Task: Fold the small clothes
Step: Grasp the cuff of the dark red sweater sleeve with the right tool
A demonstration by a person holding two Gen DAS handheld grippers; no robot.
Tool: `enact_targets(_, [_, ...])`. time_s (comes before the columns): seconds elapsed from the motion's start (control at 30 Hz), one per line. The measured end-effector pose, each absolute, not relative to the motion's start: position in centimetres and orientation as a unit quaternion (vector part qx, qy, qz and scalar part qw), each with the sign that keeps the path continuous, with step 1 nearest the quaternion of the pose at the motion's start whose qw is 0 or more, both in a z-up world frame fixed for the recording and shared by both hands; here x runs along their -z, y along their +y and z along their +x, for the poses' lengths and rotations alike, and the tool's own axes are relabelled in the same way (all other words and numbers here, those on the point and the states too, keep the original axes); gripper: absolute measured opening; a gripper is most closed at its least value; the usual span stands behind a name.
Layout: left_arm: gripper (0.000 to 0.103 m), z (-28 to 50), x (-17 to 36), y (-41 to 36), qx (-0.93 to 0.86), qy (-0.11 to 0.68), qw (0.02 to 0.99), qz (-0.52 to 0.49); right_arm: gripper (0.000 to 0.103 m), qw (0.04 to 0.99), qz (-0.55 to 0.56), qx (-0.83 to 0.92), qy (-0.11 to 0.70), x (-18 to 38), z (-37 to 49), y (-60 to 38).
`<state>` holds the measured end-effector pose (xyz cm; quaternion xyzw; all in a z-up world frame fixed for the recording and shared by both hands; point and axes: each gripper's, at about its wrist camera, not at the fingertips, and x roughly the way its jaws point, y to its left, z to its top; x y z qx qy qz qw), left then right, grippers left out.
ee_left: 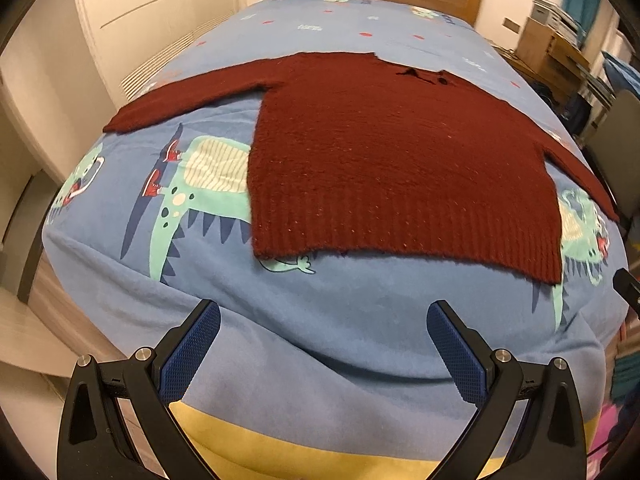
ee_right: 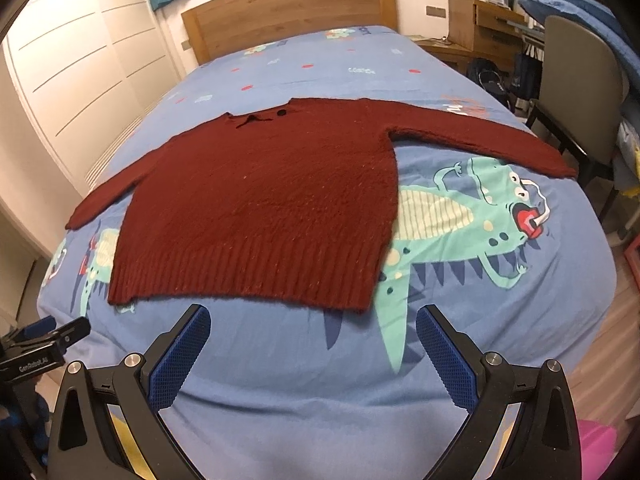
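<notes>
Sweater (ee_left: 400, 152) lies flat mid-frame on my bed cover (ee_left: 320, 320), right sleeve end cut off. My left gripper (ee_left: 323, 354) and right gripper (ee_right: 313, 356) gape wide, holding nothing. "GenRobot.AI" shows lower left in the right view.

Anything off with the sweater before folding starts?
Nothing stands out. The dark red sweater lies flat on the blue bedspread, both sleeves spread out, hem nearest. Both tongs, left and right, are open and short of the hem.

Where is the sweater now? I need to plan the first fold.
The dark red sweater lies flat, sleeves spread, mid-bed on the dinosaur bedspread, hem nearest both open grippers.
</notes>
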<state>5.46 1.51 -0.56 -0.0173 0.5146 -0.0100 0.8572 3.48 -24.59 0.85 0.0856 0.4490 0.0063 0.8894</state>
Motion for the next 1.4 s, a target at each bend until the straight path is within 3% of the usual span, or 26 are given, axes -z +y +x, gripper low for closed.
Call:
enact_targets(0.4, [0.102,9.5,0.9,0.2,0.004,0.524,0.851,-0.022,0.103,0.889,0.139,0.034,0.435,0.3,9.6,-32.4])
enact_targets(0.9, [0.102,13.5,1.0,0.4,-0.065,0.494,0.867,0.014,0.102,0.839,0.345,0.153,0.393,6.9,16.2,-53.7])
enact_targets(1.07, [0.102,14.5,1.5,0.5,-0.07,0.495,0.866,0.011,0.096,0.814,0.411,0.177,0.37,8.8,17.1,-59.9])
enact_targets(1.4, [0.102,15.5,2.6,0.7,-0.077,0.513,0.855,0.007,0.095,0.789,0.507,0.184,0.295,11.0,18.7,-67.2])
